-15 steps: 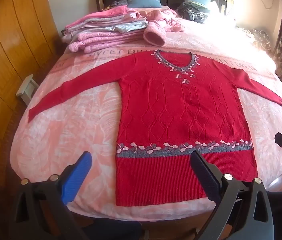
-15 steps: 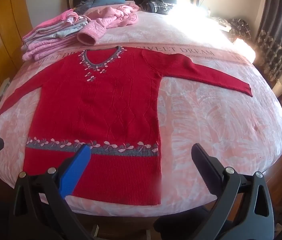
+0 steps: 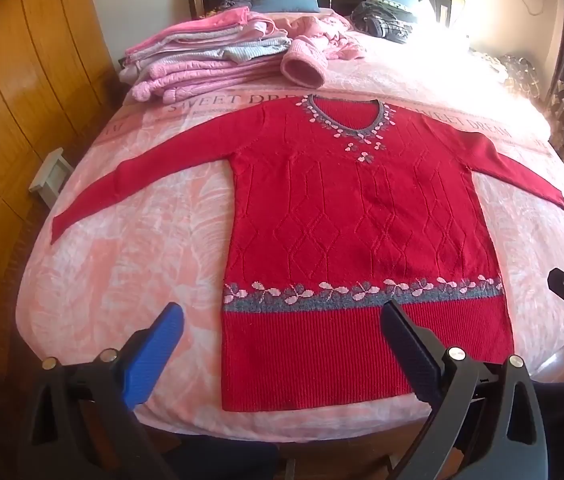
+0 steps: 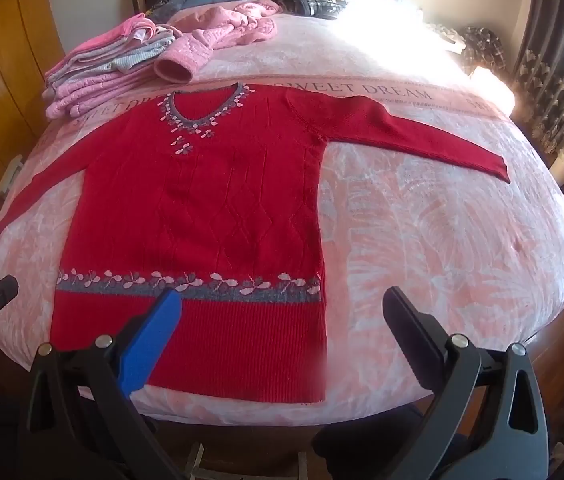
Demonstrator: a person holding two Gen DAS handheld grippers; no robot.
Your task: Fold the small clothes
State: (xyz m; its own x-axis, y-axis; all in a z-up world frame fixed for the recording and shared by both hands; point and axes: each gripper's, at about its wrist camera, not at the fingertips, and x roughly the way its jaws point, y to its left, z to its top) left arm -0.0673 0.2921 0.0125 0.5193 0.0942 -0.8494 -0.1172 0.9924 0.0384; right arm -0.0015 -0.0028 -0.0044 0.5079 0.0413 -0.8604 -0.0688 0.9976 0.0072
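Red sweater (image 3: 361,216) is laid flat, face up, sleeves spread, on the bed (image 3: 122,272); folding judged not yet started. Left gripper (image 3: 282,328) and right gripper (image 4: 282,316) are held wide open, empty, above the hem; a sleeve likely needs grasping next

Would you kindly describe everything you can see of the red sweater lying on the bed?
The red sweater is a long-sleeved knit with a raised diamond pattern, a grey V-neck trimmed with pink petal shapes, a grey band of pink flowers above a ribbed hem. It lies flat, front up, unfolded, both sleeves spread outward, neck toward the headboard, hem near the foot edge of the pink bedspread. Nothing grips it; both open grippers are held short of its hem.
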